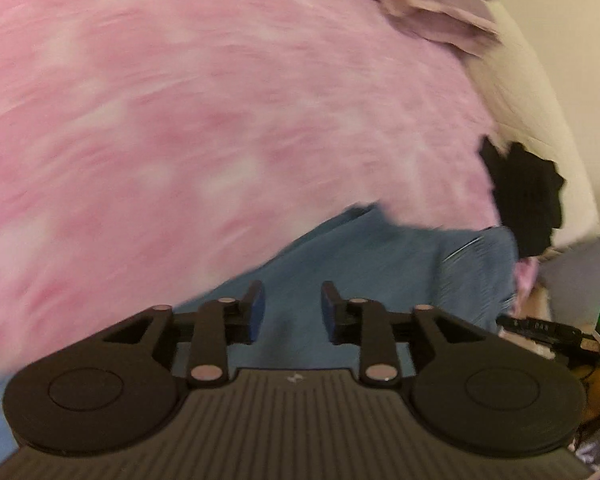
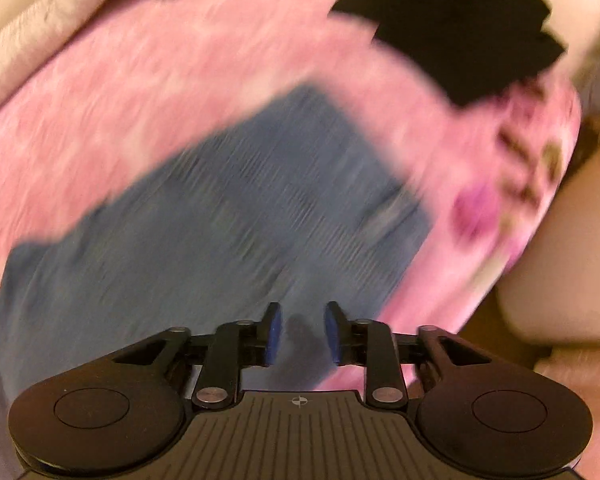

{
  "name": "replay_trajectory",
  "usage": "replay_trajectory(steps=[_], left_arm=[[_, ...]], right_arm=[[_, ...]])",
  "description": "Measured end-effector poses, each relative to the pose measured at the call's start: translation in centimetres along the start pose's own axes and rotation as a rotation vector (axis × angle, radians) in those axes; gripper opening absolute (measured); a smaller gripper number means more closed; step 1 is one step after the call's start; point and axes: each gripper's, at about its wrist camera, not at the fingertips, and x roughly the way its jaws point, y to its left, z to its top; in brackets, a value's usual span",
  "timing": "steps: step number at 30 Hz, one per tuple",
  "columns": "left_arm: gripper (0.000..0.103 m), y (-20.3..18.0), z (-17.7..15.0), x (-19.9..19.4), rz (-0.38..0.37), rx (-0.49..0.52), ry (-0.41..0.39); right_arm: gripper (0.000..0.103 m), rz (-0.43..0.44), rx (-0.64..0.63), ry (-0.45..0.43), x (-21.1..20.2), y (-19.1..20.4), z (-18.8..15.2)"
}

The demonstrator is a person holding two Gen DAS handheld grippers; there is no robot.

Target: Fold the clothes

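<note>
A blue garment (image 2: 204,224) is laid on a pink fleece blanket (image 1: 180,120); a black garment (image 2: 460,28) lies beyond. Left gripper (image 1: 292,308) and right gripper (image 2: 302,334) are held apart, empty, above the blue garment.

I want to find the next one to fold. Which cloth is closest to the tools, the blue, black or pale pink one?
The blue cloth: it lies right under both open tools, while the black cloth and pale pink cloth sit farther away.

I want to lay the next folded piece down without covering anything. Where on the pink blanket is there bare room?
The pink blanket lies bare left of the blue garment, up to the beige bedding. The right side is crowded: the black garment and the blue one leave only a pink strip between.
</note>
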Motion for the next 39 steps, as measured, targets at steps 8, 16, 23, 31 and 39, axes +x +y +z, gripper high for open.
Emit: replay_trajectory(steps=[8, 16, 23, 31, 39], left_arm=[[0.038, -3.4, 7.0, 10.0, -0.122, 0.104, 0.212], [0.037, -2.7, 8.1, 15.1, -0.298, -0.093, 0.333], [0.000, -0.9, 7.8, 15.9, -0.274, -0.168, 0.245], [0.000, -2.3, 5.8, 13.4, -0.262, 0.014, 0.037], [0.003, -2.7, 5.4, 15.1, -0.143, 0.163, 0.009]], right_arm=[[0.073, 0.101, 0.028, -0.098, 1.6, -6.7, 8.2], [0.073, 0.335, 0.079, -0.008, 5.7, -7.3, 9.8], [0.020, 0.478, 0.128, 0.024, 7.8, -8.2, 10.6], [0.013, 0.431, 0.037, 0.016, 8.5, -6.9, 10.7], [0.003, 0.116, -0.119, 0.035, 10.7, -5.5, 8.8]])
